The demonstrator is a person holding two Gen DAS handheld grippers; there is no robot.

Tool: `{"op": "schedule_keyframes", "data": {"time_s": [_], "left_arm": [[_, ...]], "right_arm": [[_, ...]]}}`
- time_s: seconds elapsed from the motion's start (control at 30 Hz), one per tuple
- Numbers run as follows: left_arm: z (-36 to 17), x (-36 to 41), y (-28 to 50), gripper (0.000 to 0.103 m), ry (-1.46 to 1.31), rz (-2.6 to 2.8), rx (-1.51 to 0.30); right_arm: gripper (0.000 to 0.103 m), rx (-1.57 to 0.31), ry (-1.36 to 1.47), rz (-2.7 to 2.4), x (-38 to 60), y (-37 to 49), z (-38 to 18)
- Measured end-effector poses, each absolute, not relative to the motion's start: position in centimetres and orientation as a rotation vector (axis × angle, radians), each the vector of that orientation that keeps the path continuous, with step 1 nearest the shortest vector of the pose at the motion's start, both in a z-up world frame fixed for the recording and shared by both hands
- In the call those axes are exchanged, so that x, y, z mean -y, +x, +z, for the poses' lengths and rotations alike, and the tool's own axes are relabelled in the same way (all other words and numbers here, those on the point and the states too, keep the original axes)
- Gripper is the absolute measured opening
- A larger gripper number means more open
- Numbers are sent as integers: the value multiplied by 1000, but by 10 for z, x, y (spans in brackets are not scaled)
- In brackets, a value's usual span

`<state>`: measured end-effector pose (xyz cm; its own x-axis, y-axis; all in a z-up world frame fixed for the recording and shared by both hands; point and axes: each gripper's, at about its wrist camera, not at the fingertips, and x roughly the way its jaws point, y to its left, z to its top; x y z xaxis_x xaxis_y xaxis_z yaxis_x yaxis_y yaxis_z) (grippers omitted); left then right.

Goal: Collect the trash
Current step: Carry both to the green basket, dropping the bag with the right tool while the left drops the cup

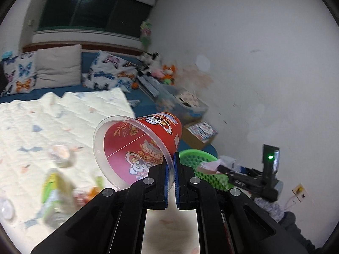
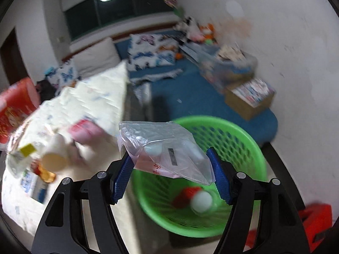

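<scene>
Basket [image 2: 243,139] position is what the coming move hangs on: the green mesh bin stands on the floor hard against the near edge of the bed [image 2: 211,97], and in the right wrist view its open mouth lies directly below and just beyond the right gripper [image 2: 171,167]; that gripper's jaws stand spread, with a clear plastic bag [image 2: 169,150] spanning the gap between the blue pads [image 2: 218,175], its long axis running across from pad to pad and sagging toward the right one; whether the pads press on the film or merely bracket it cannot be told with certainty, though the bag looks loosely carried and poised over the rim; a red-and-white piece of trash already lies at the basket's bottom; the right hand is plainly the nearer of the two to the drop; the left gripper [image 1: 171,165] has its jaws pressed together on the clear rim of a red printed cup [image 1: 137,148], which hangs tilted with its mouth facing back and left, its base pointing toward the wall; in the left wrist view the basket shows only as a green arc to the right of the cup, so my judgement is that the left hand must travel rightward past the bed's edge; more trash, bottles and wrappers, lies blurred on the pale quilt [image 1: 63,114]; open room above the basket seems ample, though both hands converging there could crowd each other
</scene>
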<state>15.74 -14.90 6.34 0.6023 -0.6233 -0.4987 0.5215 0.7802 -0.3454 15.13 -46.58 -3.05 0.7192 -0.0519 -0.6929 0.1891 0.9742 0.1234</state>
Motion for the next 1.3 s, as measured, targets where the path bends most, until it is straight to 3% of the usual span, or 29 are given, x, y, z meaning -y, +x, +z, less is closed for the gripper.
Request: {"op": "schedule_keyframes", "data": {"time_s": [0.4, 1.3], "left_arm": [[38, 248, 178, 5, -59, -778, -727], [-61, 410, 230, 6, 267, -877, -994]], "right_arm": [[85, -807, 281, -189, 514, 147, -71], [86, -758, 334, -261, 547, 100, -71]]}}
